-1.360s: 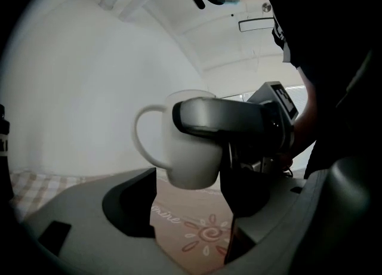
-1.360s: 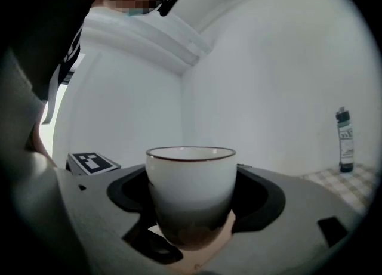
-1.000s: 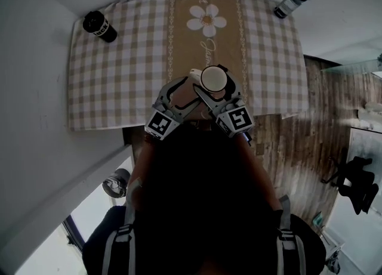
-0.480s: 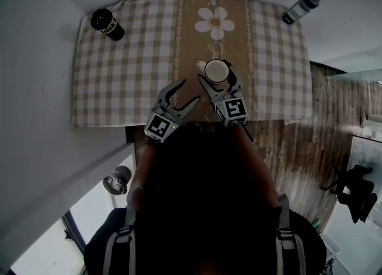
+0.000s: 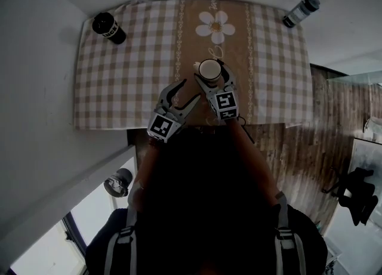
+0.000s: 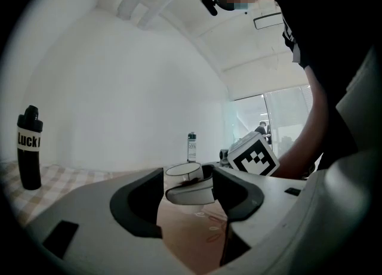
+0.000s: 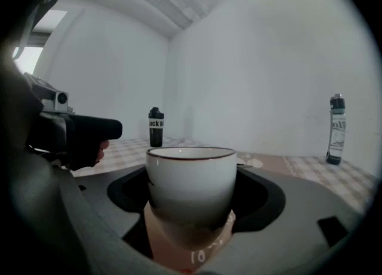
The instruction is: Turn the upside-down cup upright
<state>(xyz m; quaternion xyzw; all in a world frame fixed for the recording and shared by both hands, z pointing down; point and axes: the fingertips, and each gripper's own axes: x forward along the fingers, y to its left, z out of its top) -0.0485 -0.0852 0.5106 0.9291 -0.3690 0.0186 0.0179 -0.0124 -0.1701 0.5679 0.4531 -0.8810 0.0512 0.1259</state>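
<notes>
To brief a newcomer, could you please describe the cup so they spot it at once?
Find the checked tablecloth and its daisy print. Just below, the white cup sits mouth-up between the right gripper's fingers; unlike the black bottle and clear bottle, it is squat and open.

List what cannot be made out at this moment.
- Base of the cup: right gripper view, hidden by the right gripper's body; whether it touches the tablecloth is unclear.
- Label of the clear bottle: too small in every view.
- Lettering on the black bottle: left gripper view, curves out of sight after "Luck".
</notes>
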